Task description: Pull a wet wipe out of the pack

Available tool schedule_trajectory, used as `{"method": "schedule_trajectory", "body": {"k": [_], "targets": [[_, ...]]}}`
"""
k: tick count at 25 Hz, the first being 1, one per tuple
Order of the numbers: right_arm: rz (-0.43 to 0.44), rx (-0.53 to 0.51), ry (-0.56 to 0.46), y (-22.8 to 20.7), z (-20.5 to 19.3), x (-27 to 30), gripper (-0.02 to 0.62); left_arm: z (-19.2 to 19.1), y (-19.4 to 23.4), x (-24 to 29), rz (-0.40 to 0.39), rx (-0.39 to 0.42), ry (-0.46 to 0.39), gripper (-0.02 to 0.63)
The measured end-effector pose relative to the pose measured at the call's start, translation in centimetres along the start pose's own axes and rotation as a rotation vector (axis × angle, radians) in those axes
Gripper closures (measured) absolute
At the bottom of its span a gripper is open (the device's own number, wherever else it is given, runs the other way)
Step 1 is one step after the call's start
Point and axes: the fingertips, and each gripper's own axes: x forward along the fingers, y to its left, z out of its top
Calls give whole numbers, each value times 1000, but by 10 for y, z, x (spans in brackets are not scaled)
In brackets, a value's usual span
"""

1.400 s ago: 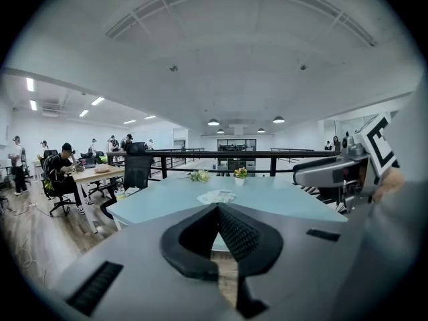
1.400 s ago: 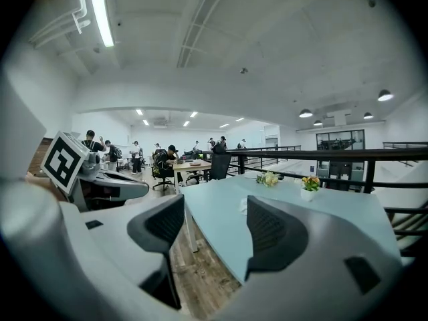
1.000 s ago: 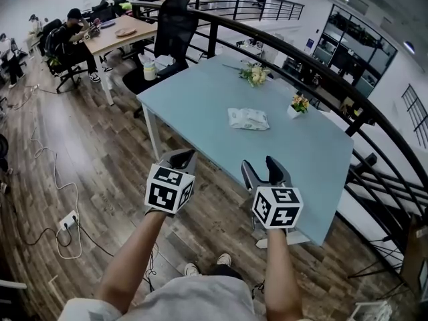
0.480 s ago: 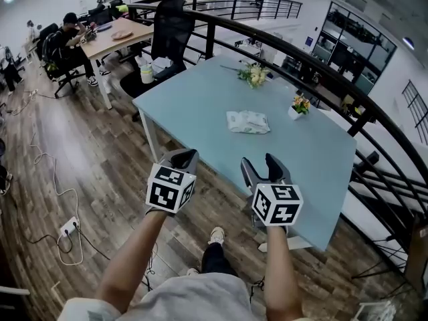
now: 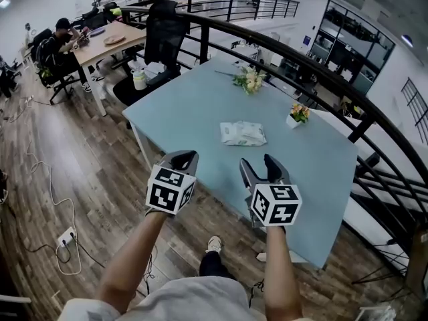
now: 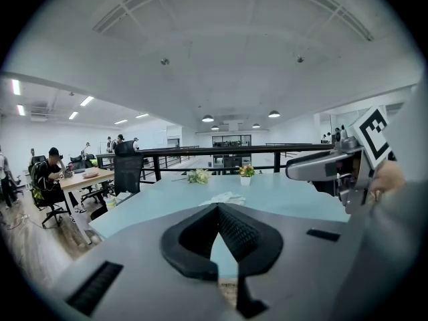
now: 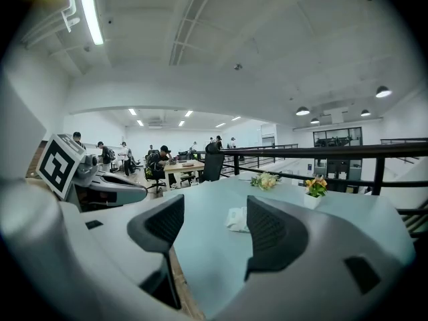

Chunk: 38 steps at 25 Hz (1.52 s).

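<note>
The wet wipe pack (image 5: 243, 133), white with pale green print, lies flat near the middle of the light blue table (image 5: 187, 105). Both grippers hover at the table's near edge, well short of the pack. My left gripper (image 5: 182, 159) has its jaws shut with nothing between them. My right gripper (image 5: 259, 167) is open and empty. In the left gripper view the pack (image 6: 226, 197) shows just beyond the shut tips (image 6: 217, 209). In the right gripper view the pack (image 7: 236, 219) lies between and beyond the spread jaws of the gripper (image 7: 214, 227).
A loose bunch of flowers (image 5: 251, 79) lies at the table's far end, and a small flower pot (image 5: 299, 113) stands to the right of the pack. A black railing (image 5: 314, 72) runs behind the table. An office chair (image 5: 162, 39) and a seated person (image 5: 57, 42) are at the far left.
The view has drawn closer to the table, so the pack sits nearer to both grippers. The grippers keep the same pose and jaw states.
</note>
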Motion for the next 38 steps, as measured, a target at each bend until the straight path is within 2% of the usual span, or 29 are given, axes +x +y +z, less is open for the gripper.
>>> {"method": "schedule_trajectory", "body": {"k": [22, 38], "targets": [[9, 39, 67, -114, 17, 115, 321, 49, 28, 152, 2, -1, 58, 612], [36, 43, 64, -165, 24, 162, 321, 77, 28, 222, 13, 19, 56, 612]]}}
